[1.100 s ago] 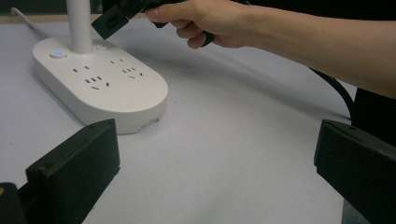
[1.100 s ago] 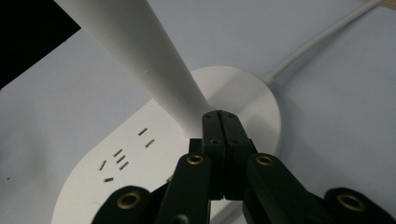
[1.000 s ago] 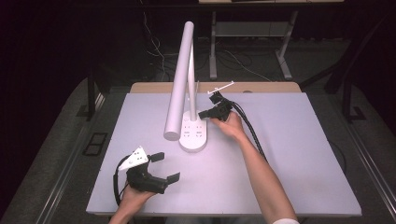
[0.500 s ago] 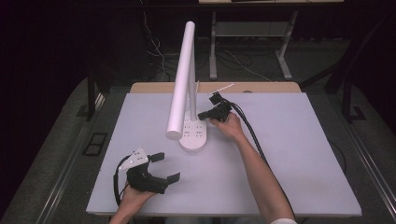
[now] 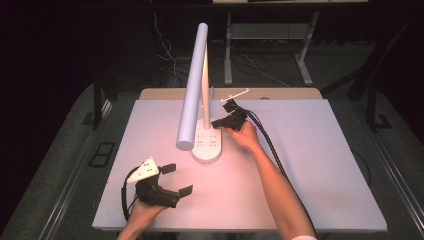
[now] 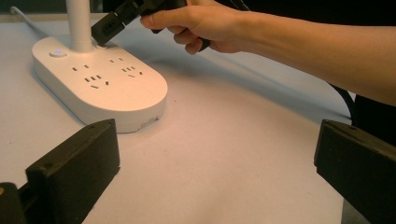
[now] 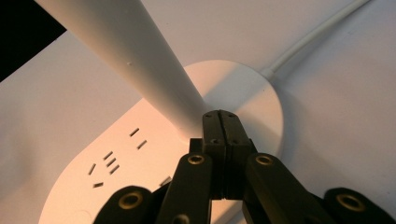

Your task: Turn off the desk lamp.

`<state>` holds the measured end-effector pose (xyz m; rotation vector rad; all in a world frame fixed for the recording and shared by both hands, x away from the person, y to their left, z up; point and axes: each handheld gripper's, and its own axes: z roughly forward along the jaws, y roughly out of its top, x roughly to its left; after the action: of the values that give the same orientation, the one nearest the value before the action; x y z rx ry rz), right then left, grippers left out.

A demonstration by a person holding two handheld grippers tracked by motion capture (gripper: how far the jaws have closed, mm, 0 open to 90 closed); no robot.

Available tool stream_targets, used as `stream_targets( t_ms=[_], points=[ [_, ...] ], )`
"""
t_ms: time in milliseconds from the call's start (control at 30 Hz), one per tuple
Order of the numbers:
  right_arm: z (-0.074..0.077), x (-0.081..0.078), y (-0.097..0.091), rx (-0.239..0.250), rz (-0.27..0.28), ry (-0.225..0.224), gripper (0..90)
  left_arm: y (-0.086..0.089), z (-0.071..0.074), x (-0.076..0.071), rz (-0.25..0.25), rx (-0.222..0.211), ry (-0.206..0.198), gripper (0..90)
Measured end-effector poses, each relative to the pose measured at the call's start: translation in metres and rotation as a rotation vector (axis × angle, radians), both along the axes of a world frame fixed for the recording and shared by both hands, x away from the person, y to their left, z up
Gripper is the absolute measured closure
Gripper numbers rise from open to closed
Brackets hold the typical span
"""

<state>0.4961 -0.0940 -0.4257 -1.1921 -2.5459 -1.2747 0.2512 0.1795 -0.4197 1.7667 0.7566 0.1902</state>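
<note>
A white desk lamp stands mid-table on an oval base (image 5: 207, 147) that carries several sockets (image 6: 95, 79), with a long tube head (image 5: 192, 90) on an upright stem (image 7: 140, 60). My right gripper (image 5: 216, 122) is shut with nothing between its jaws. Its tips (image 7: 220, 116) sit right at the foot of the stem, on top of the base, and it also appears at the far top in the left gripper view (image 6: 108, 28). A small round button (image 6: 57, 52) lies on the base beside the stem. My left gripper (image 5: 178, 179) rests open near the table's front left, with nothing between its jaws (image 6: 217, 177).
The lamp's white cord (image 7: 317, 37) runs off the back of the base. A warm glow lies on the table (image 5: 310, 165) around the base. The person's right forearm (image 5: 272, 180) crosses the middle of the table. Dark floor and desk legs lie beyond the far edge.
</note>
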Motion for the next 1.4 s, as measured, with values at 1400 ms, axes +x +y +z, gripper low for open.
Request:
stream_targets(
  t_ms=[1400],
  points=[
    [-0.0024,-0.0013,-0.0014,0.021,-0.015,0.005,90.0,-0.0019,-0.0002,-0.0001,-0.003,0.001,0.001,0.0]
  ],
)
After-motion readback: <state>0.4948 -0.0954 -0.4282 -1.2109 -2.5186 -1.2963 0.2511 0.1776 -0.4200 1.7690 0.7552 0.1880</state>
